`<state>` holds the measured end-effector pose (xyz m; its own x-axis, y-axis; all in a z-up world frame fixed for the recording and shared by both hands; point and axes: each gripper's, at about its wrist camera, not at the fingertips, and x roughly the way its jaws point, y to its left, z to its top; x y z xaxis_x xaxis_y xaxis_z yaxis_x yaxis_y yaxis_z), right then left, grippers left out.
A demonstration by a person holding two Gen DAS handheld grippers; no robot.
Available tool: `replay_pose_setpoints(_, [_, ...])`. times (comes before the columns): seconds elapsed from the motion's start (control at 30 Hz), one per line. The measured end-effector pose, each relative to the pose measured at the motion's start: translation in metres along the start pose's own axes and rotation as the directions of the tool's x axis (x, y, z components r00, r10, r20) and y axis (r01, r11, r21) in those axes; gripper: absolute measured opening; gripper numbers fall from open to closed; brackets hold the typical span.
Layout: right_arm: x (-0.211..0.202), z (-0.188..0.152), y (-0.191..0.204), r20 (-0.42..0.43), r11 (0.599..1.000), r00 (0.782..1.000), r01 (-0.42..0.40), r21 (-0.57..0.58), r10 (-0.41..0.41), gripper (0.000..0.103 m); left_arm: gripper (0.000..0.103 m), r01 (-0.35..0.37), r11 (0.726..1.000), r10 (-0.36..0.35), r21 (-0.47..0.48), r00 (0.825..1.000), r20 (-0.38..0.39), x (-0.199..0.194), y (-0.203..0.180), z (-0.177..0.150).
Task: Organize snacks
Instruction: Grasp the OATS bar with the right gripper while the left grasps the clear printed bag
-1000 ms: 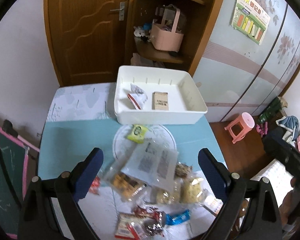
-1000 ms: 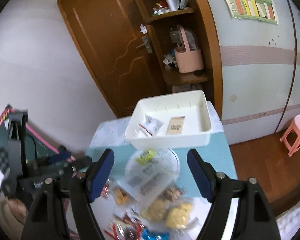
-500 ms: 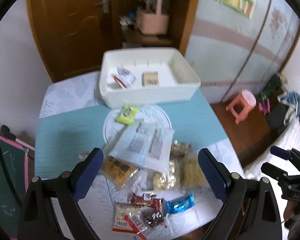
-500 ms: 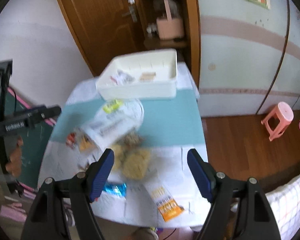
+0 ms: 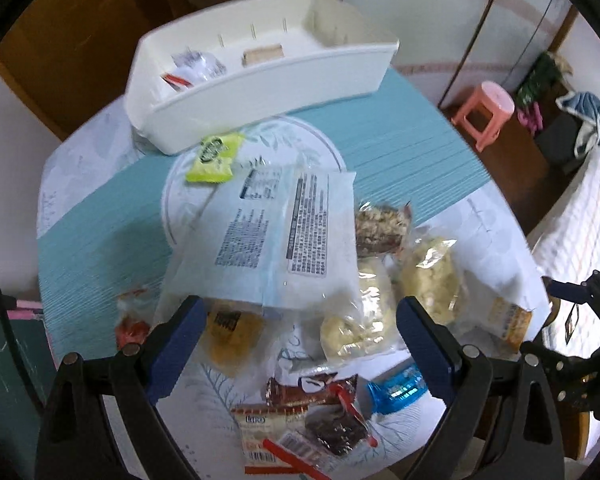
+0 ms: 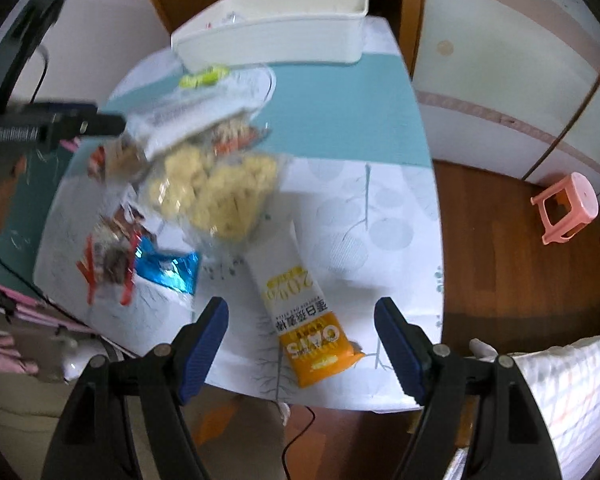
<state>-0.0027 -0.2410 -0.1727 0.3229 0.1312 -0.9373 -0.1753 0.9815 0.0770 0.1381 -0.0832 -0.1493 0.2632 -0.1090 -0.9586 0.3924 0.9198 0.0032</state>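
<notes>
A white bin (image 5: 268, 76) stands at the table's far end with two small packets inside; it also shows in the right wrist view (image 6: 276, 36). A heap of snacks lies in front of it: a large white bag (image 5: 276, 240), a green packet (image 5: 214, 158), pale biscuit bags (image 5: 428, 276), a blue wrapper (image 5: 396, 392), red-brown wrappers (image 5: 312, 392). My left gripper (image 5: 300, 344) is open and empty above the heap's near side. My right gripper (image 6: 300, 336) is open and empty, with an orange-and-white oat bar (image 6: 300, 316) lying between its fingers on the table.
The table has a teal mat (image 5: 400, 148) and a white patterned cloth (image 6: 360, 208). A pink stool (image 6: 564, 208) stands on the wooden floor at the right. A wooden door and shelves are behind the bin. The table's near edge is just under my right gripper.
Both grippers have tilted down and moved closer to the table. The left now hangs over the snack heap. The right has swung toward the oat bar near the front edge.
</notes>
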Motion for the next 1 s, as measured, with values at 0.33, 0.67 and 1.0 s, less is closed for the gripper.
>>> replay_pose_setpoints(0.33, [0.035,-0.008,0.007,-0.076,0.996,0.996,0.047,-0.072,-0.052,0.076,0.095,-0.060,0.995,0.068,0.074,0.992,-0.108,0.054,-0.002,0.031])
replay_pose_setpoints(0.67, [0.049,-0.005,0.009,-0.103,0.994,0.992,0.060,-0.091,-0.070,0.076,0.098,-0.154,0.975,0.180,0.158,0.970,-0.163,0.093,-0.014,0.056])
replay_pose_setpoints(1.0, [0.059,-0.005,0.010,-0.121,0.988,0.987,0.086,-0.127,-0.101,0.049,0.103,-0.217,0.967,0.245,0.136,0.941,-0.233,0.124,-0.005,0.071])
